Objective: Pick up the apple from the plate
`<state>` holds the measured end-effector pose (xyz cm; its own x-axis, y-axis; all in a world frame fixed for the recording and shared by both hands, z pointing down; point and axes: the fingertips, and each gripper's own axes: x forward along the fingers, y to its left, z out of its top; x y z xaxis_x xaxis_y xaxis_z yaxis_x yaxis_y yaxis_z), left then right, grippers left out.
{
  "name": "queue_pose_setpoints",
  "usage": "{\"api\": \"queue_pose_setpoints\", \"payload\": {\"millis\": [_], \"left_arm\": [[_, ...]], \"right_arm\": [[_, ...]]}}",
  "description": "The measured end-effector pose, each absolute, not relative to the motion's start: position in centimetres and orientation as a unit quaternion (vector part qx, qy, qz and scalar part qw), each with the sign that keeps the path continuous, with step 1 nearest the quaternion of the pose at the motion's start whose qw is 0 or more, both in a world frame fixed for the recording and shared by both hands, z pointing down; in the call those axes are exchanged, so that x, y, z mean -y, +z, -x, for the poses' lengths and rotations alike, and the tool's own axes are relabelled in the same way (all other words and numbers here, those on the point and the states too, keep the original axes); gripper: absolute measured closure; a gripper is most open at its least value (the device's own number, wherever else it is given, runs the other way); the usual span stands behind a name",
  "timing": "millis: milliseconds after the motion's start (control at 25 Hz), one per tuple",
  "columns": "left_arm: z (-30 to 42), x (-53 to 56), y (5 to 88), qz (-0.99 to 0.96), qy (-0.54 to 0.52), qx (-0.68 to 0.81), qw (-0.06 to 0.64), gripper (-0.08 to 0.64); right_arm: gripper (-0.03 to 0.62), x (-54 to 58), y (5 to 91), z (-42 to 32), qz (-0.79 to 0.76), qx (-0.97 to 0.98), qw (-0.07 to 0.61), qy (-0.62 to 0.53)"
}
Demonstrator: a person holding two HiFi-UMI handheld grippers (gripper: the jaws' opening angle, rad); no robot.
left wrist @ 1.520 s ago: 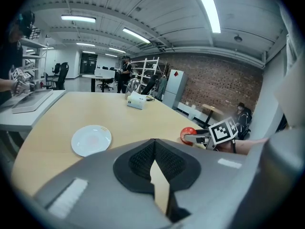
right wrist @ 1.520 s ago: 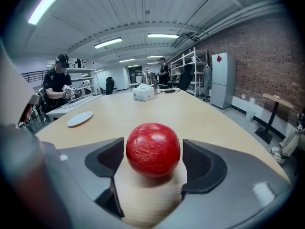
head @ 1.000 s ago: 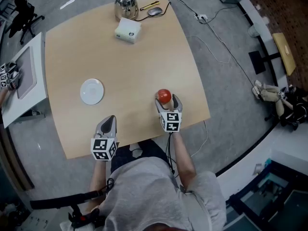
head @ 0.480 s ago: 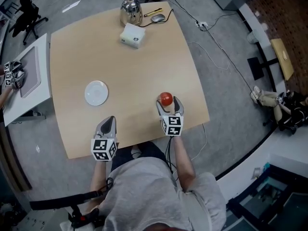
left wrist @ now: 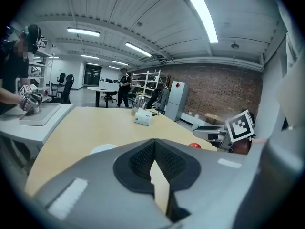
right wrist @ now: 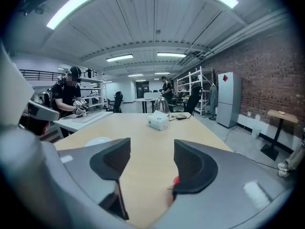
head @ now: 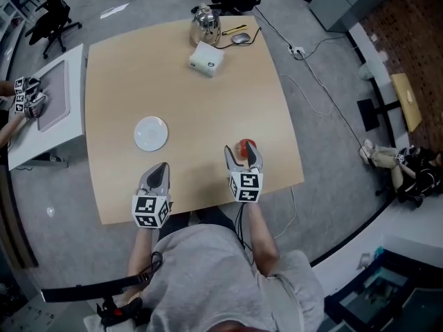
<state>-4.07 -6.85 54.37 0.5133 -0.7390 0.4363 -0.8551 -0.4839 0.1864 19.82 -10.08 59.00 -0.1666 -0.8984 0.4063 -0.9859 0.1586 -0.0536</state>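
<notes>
One square-marker cube (head: 245, 187) on right tool (right wrist: 151, 155); jaws mid-closure, apple (head: 247, 145) below, not between.

- Table (head: 187, 95): pale wood-look top, smooth, matt
- Apple (head: 246, 145): red skin, glossy
- Plate (head: 151, 133): white, smooth, ceramic-like
- Kettle (head: 205, 18): polished metal, mirror-bright
- Floor (head: 325, 68): grey, matt, concrete-like

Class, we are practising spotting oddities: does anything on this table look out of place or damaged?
The apple sits on the bare table near its right edge, apart from the empty white plate, odd since it should be taken from the plate. Nothing looks spilled or damaged.
</notes>
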Motion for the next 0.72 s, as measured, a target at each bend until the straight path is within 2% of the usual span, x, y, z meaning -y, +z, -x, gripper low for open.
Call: {"api": "queue_pose_setpoints", "payload": {"millis": [720], "left_arm": [[9.5,7.2,50.1,-0.841,0.104,0.506,0.161,0.541]], "right_arm": [[0.502,10.1,52.4,-9.2,-0.577,0.803,0.099,0.111]]}}
